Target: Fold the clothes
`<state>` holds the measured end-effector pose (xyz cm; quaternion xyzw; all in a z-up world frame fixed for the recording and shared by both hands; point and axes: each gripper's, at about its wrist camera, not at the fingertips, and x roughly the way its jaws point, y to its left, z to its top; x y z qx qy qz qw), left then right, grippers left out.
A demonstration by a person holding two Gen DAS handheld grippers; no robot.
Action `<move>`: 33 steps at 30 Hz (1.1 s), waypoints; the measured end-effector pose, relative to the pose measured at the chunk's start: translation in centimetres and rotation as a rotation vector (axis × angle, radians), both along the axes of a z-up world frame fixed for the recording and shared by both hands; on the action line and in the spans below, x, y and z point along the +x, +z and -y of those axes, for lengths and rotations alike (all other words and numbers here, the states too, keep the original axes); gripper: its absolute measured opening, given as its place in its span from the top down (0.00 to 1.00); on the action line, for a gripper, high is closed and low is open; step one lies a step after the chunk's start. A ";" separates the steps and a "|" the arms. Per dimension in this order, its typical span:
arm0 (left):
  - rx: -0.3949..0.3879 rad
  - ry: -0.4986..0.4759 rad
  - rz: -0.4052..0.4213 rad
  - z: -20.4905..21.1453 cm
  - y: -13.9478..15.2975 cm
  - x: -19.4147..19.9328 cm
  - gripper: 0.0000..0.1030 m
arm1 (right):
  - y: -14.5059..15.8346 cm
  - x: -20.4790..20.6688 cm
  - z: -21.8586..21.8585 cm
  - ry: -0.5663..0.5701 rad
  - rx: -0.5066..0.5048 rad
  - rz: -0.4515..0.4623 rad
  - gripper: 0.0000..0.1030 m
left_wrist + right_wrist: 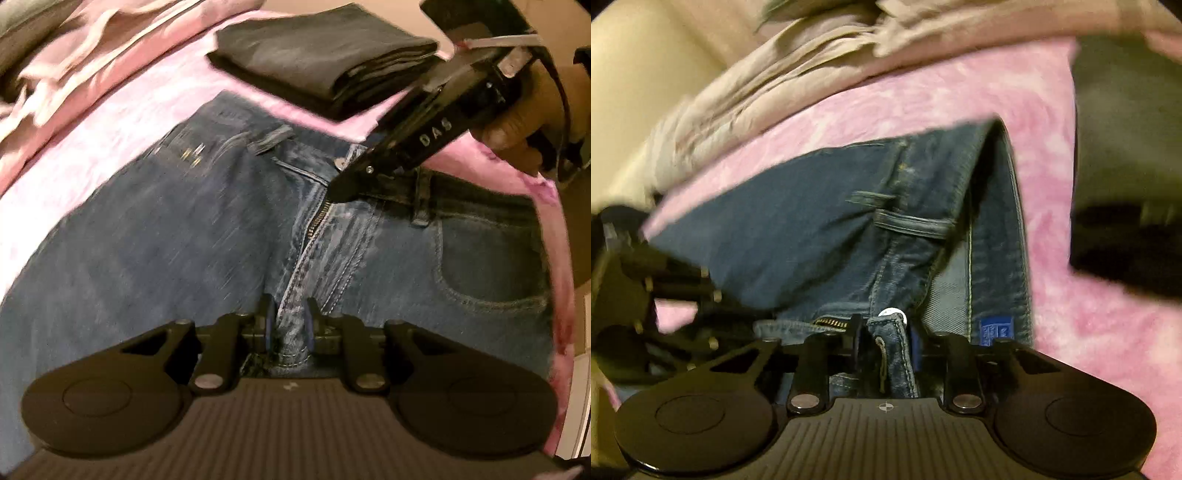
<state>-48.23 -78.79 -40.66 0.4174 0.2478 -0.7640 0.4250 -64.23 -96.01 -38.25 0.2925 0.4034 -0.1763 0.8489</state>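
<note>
Blue jeans (166, 229) lie front side up on a pink blanket (122, 110), the fly unzipped. My left gripper (290, 321) is shut on the fly seam near the crotch. My right gripper (338, 190) reaches in from the upper right, its tip at the top of the zip by the waistband button. In the right wrist view the waistband edge with its silver button (892, 315) fills the narrow gap of the right gripper (886, 332), whose pads press the denim (798, 236). The left gripper's black frame (646, 280) shows at the left edge.
A folded black garment (325, 62) lies beyond the waistband and also shows at the right (1126, 184). Crumpled beige and pink clothes (74, 48) are piled at the far left of the bed. A hand (524, 122) holds the right gripper.
</note>
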 end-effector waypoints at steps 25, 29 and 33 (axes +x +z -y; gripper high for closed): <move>0.088 0.118 -0.003 -0.3 -1.0 0.0 0.82 | 0.5 -3.8 -6.0 -0.246 -0.030 -0.015 0.52; 0.085 0.138 -0.001 -1.6 0.9 0.8 0.82 | 1.6 -3.3 -6.3 -0.252 -0.056 -0.023 0.52; 0.116 0.236 0.007 -5.6 3.0 3.2 0.81 | 3.9 -3.3 -8.5 -0.252 -0.091 -0.065 0.17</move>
